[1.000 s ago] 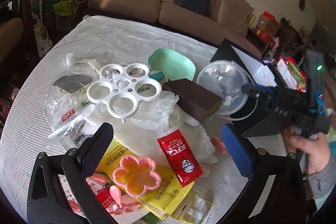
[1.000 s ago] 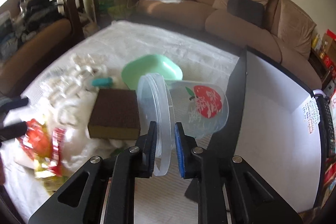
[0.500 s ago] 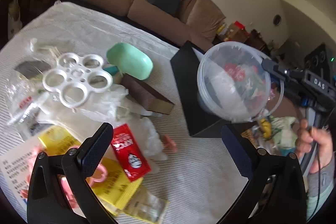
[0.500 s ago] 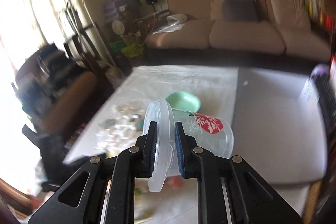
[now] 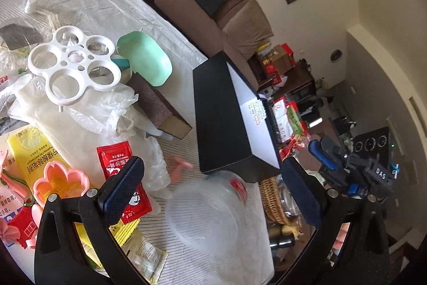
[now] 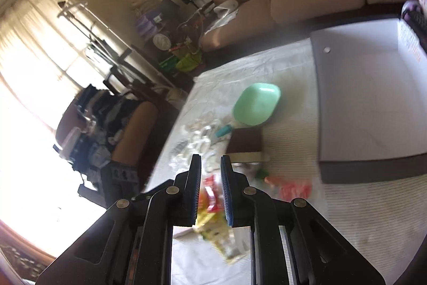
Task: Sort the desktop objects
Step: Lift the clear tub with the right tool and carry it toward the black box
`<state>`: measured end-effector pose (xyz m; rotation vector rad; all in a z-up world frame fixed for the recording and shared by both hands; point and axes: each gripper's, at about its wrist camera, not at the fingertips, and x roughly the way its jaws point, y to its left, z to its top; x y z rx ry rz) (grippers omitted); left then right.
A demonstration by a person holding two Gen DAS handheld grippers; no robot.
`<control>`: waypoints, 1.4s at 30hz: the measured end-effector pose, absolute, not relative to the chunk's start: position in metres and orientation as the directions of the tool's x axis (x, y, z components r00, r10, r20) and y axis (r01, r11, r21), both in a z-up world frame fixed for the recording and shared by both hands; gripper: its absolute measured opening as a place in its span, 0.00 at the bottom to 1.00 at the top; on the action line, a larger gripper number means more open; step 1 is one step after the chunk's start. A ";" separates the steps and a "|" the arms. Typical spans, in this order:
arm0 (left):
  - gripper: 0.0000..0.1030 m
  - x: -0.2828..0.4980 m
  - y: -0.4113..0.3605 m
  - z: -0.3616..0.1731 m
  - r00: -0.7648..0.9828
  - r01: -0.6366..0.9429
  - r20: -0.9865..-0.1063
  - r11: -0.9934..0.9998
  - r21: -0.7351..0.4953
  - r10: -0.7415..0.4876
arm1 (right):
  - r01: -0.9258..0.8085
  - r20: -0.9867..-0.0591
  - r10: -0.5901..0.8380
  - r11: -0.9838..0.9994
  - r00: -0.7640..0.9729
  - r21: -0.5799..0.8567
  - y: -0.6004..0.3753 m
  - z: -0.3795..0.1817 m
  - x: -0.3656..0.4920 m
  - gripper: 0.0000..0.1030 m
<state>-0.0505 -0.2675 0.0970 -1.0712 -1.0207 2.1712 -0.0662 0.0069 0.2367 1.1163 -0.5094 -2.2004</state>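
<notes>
A clear plastic tub [image 5: 210, 213] with a red label lies blurred on the striped tablecloth near the table's front edge. It sits between and beyond the fingers of my left gripper [image 5: 212, 172], which is open and touches nothing. My right gripper [image 6: 210, 159] is shut to a narrow slit with nothing between its pads. In the left wrist view the right gripper [image 5: 317, 144] hangs off the table's right side, apart from the tub. A black box [image 5: 221, 119] with a white inside [image 6: 373, 111] stands at the right of the table.
On the table lie a green dish [image 5: 145, 62], a brown sponge [image 5: 157, 103], a white ring tray [image 5: 72, 66], a red ketchup sachet [image 5: 117, 159], a pink flower mould [image 5: 60, 183], yellow packets [image 5: 32, 151] and crumpled clear bags. A wicker basket [image 5: 272, 202] stands below the table's right edge.
The clear tub has left my right gripper's jaws and now lies on the table before my left gripper. My right gripper has risen and rolled. The left view has rolled too.
</notes>
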 end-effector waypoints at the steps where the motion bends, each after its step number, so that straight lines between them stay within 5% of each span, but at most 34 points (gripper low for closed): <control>1: 1.00 -0.051 -0.265 0.096 -0.552 -0.105 -0.458 -0.603 -0.791 0.697 | 0.347 -0.594 -0.662 -0.747 -0.457 0.566 0.008 0.237 -0.066 0.14; 6: 1.00 -0.045 -0.245 0.101 -0.487 -0.136 -0.597 -0.730 -0.669 0.638 | 0.395 -0.712 -0.497 -0.859 -0.495 0.325 0.003 0.230 -0.045 0.21; 7: 1.00 -0.041 -0.239 0.102 -0.475 -0.151 -0.621 -0.753 -0.640 0.623 | 0.406 -0.733 -0.464 -0.871 -0.498 0.276 0.003 0.224 -0.037 0.26; 9: 1.00 -0.031 -0.226 0.104 -0.439 -0.200 -0.657 -0.780 -0.593 0.612 | 0.426 -0.765 -0.408 -0.884 -0.499 0.194 0.006 0.206 -0.020 0.58; 11: 1.00 -0.020 -0.211 0.104 -0.403 -0.262 -0.686 -0.795 -0.548 0.605 | 0.443 -0.778 -0.386 -0.883 -0.495 0.156 0.015 0.189 -0.008 0.64; 26: 1.00 0.062 -0.067 0.080 -0.204 -0.678 -0.800 -0.671 -0.300 0.564 | 0.361 -0.772 -0.391 -0.905 -0.501 0.224 0.117 0.135 0.076 0.77; 42: 1.00 0.093 -0.021 0.057 -0.080 -0.773 -0.839 -0.565 -0.289 0.539 | 0.244 -0.794 -0.428 -0.903 -0.432 0.354 0.162 0.117 0.118 0.81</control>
